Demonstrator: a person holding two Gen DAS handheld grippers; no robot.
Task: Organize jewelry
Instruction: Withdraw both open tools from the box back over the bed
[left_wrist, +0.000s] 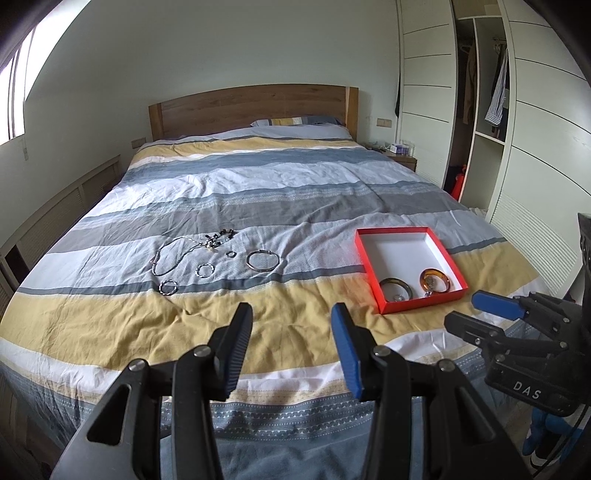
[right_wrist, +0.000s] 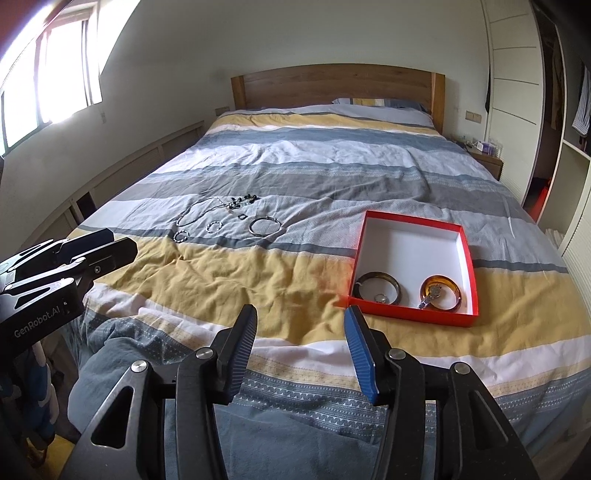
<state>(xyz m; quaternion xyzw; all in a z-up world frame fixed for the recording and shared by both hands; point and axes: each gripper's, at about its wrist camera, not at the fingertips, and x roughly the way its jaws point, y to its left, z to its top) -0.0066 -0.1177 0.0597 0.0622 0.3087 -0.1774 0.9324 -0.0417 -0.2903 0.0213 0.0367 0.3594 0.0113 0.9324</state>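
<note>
Striped duvet (left_wrist: 295, 192) spread over a bed with a wooden headboard (left_wrist: 255, 107); window (right_wrist: 48, 74) on the far left wall, wardrobe (left_wrist: 428, 92) on the right.

Left half of duvet: loose jewelry laid out in a cluster. Chain necklace (left_wrist: 173, 254) at the left end of the group, curled in a loop. Dark beaded piece (left_wrist: 221, 236) just beyond it, toward the headboard. Twisted hoop (left_wrist: 168, 287) nearest the foot of the bed, second small hoop (left_wrist: 204, 270) beside it, small ring (left_wrist: 231, 254) a little further in. Thin metal bangle (left_wrist: 262, 260) at the right end of the cluster. All pieces lying flat, none touched by either claw.

Left claw (left_wrist: 291, 325) over the foot of the bed, fingers apart, nothing between them. Pointed toward the yellow stripe between the cluster and the box.

Right claw (right_wrist: 301, 325) likewise held with fingers apart and empty, just short of the near left corner of the box.

Right half of duvet: red box (right_wrist: 469, 254), white inside, open, resting flat. Dark bangle (right_wrist: 376, 282) in the near left part with a small ring (right_wrist: 380, 297) inside its circle. Amber bangle (right_wrist: 441, 290) beside it on the right, with a small metal piece (right_wrist: 430, 297) lying across it; exact kind too small to tell. Far part of the box bare.
</note>
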